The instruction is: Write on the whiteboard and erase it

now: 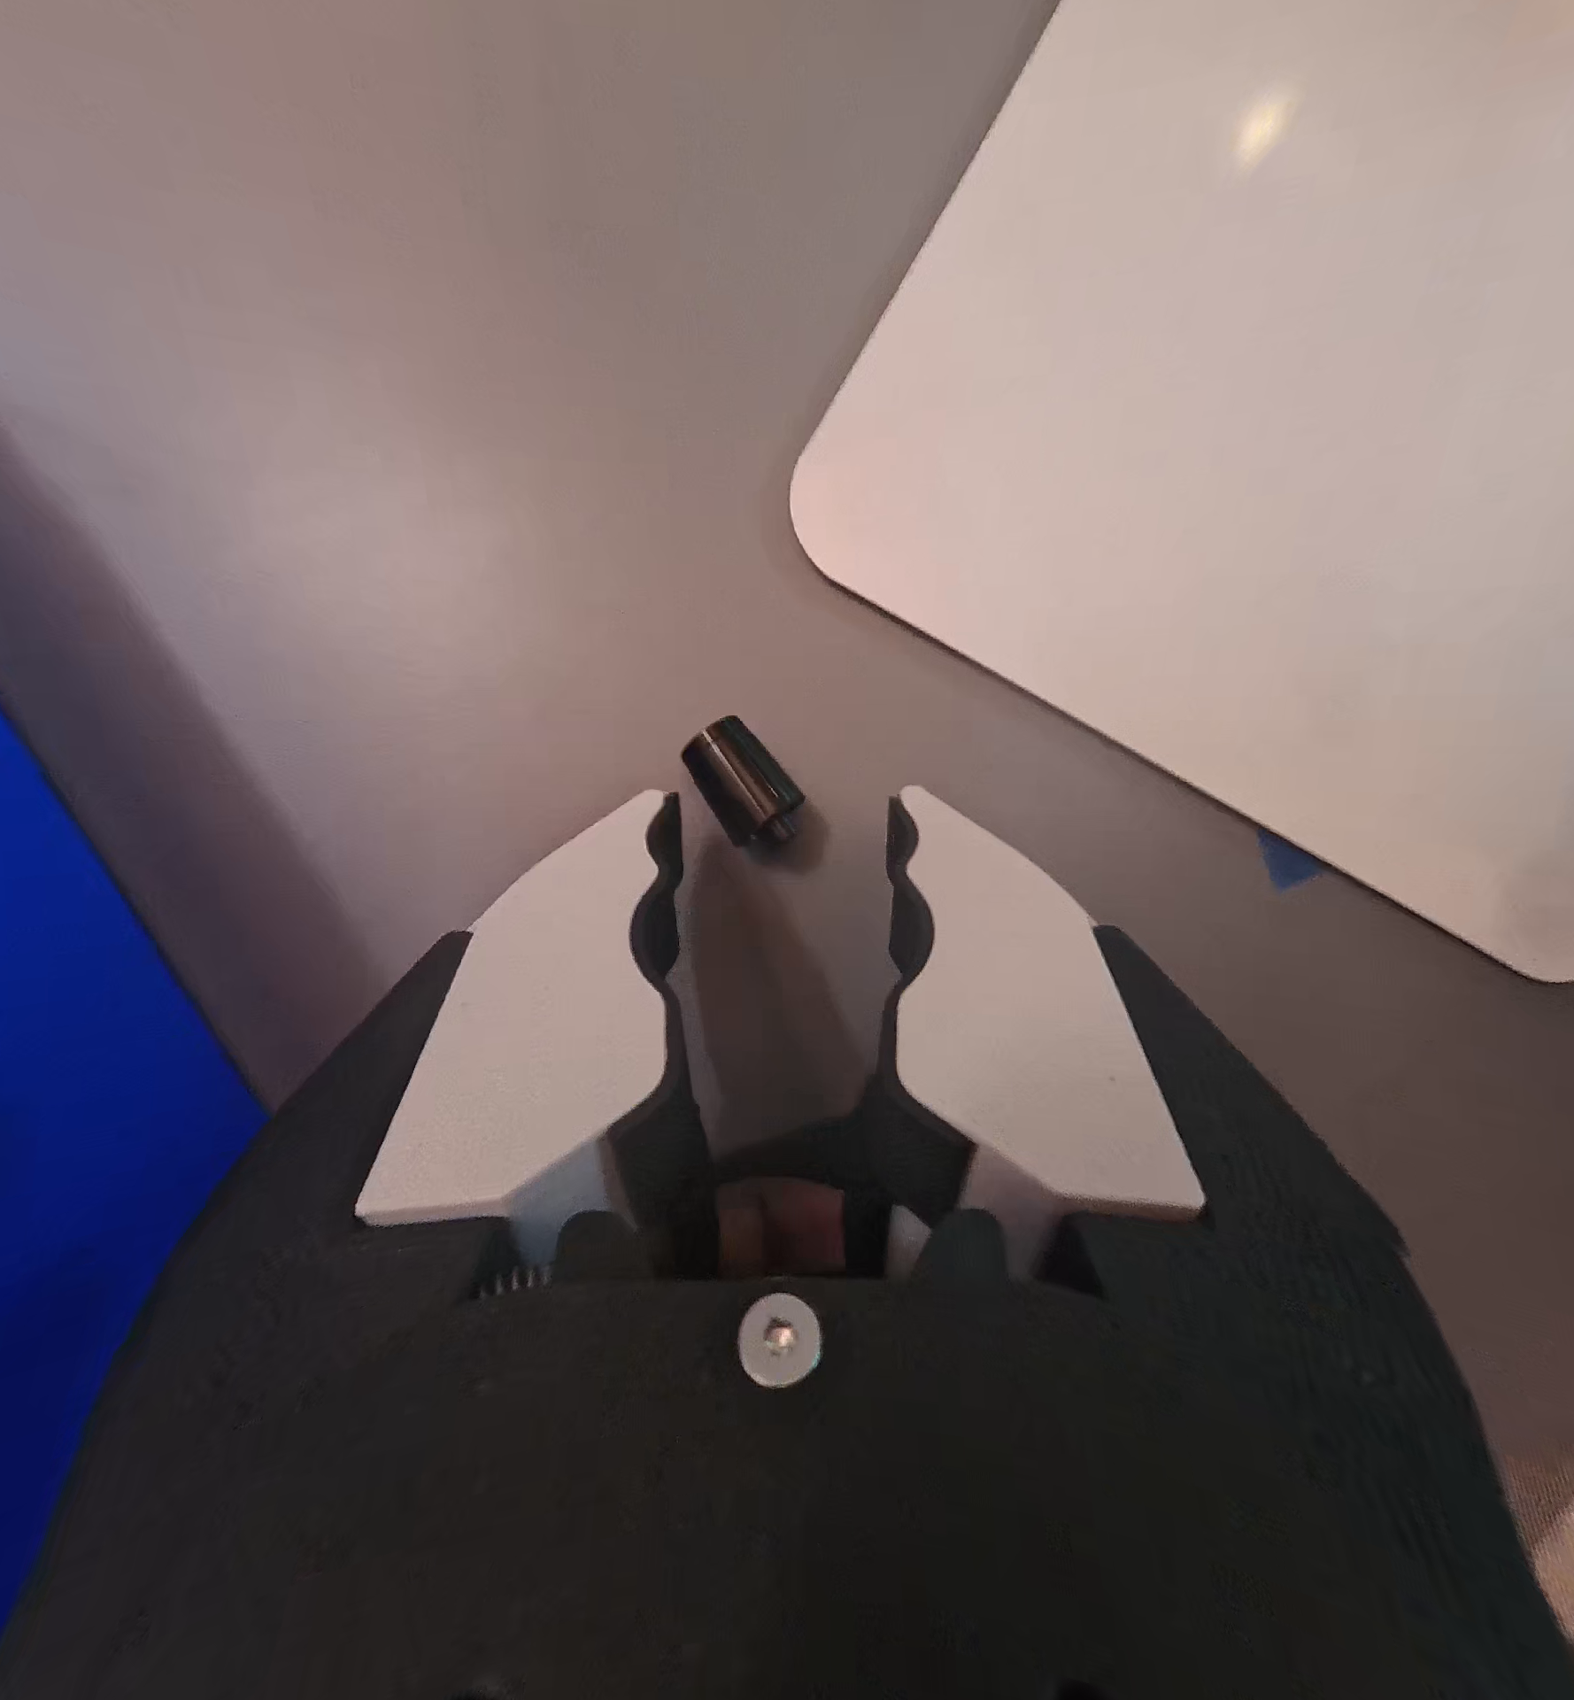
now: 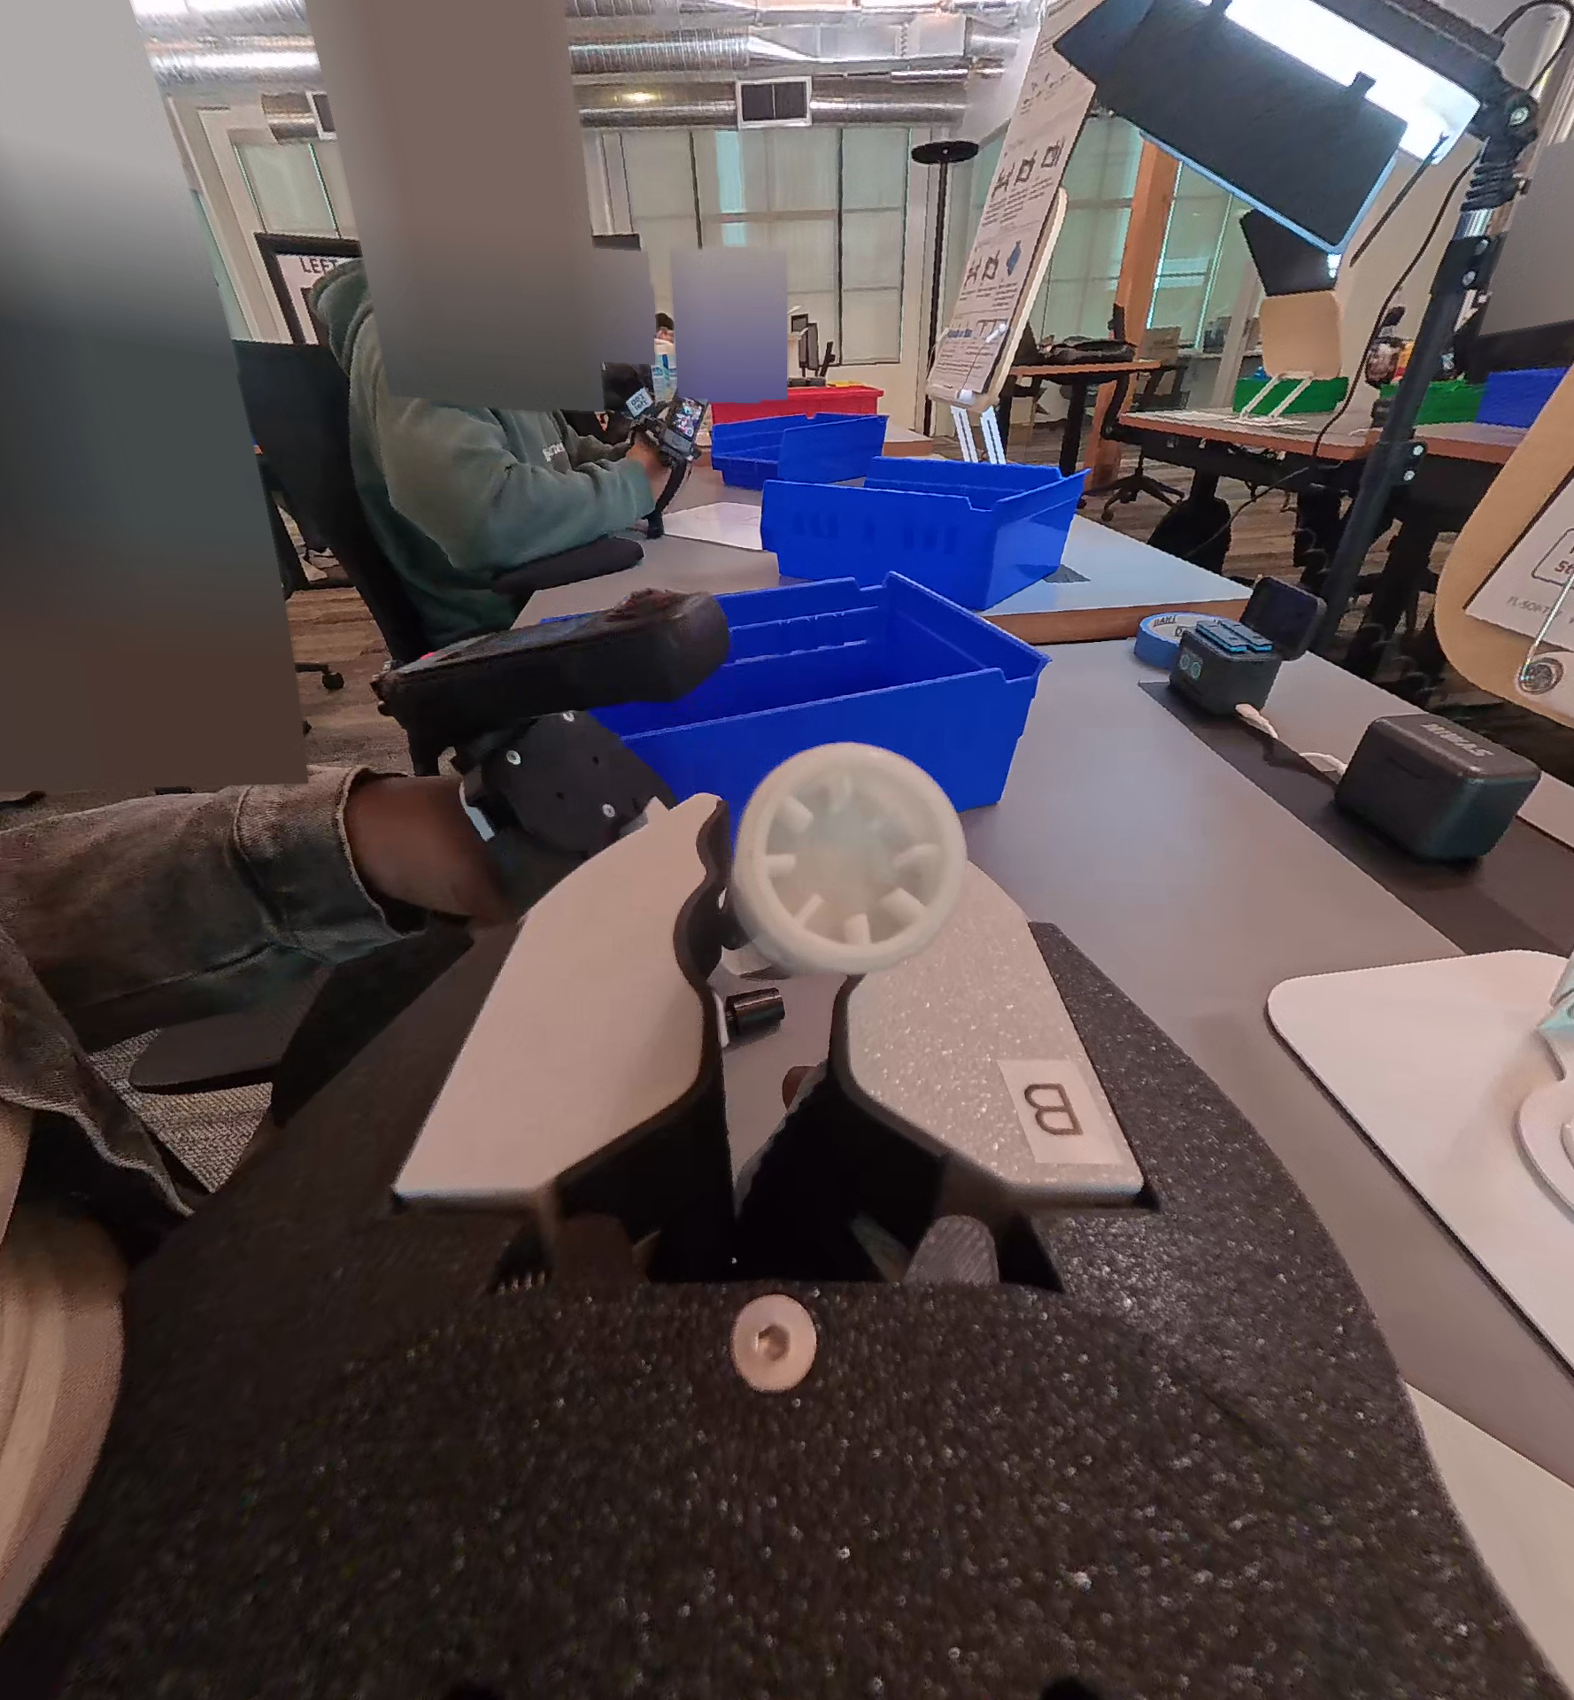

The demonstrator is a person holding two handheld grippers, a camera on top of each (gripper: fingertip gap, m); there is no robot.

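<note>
Ahead of the left hand-held gripper (image 1: 781,809) the grey surface (image 1: 415,386) lies open, with only a small black cap (image 1: 743,789) lying just beyond its spread fingertips and the whiteboard (image 1: 1271,515) flat to its right. The right hand-held gripper (image 2: 783,906) has a blue bin (image 2: 848,727) ahead, the other tool close on its left, and a white stand base (image 2: 1409,1085) to its right.

My left gripper (image 1: 781,809) has a black textured body, pale grey fingers (image 1: 526,1012) with wavy black inner edges and one silver screw (image 1: 778,1362). My right gripper (image 2: 788,920) matches — plus a lettered label (image 2: 1053,1108). My sleeve (image 2: 167,911) is grey-green denim.
</note>
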